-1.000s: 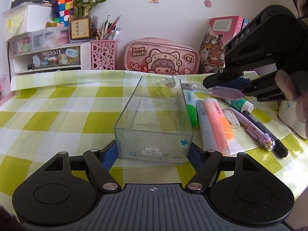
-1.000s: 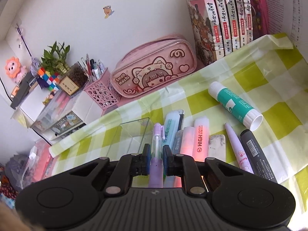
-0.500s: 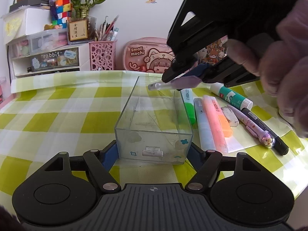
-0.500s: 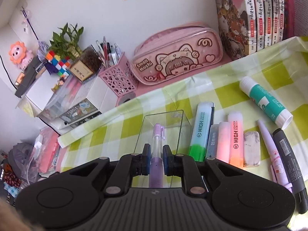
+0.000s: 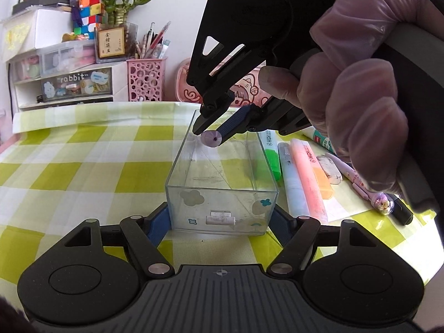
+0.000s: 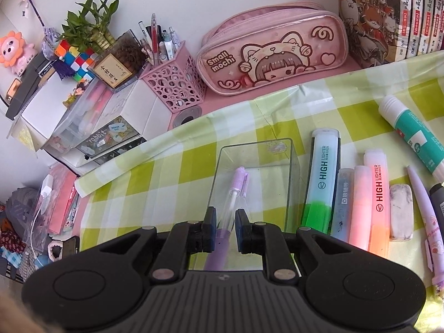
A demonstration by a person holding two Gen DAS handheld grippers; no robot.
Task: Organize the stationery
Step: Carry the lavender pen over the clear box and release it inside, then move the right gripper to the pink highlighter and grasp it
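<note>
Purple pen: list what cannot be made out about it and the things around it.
- Left wrist view: purple pen shows only its end; the right gripper and gloved hand cover the rest.
- Right wrist view: its lower barrel sits behind the gripper body; whether it touches the clear box floor cannot be told.
- Left wrist view: pink pencil case mostly hidden by the right gripper.
</note>
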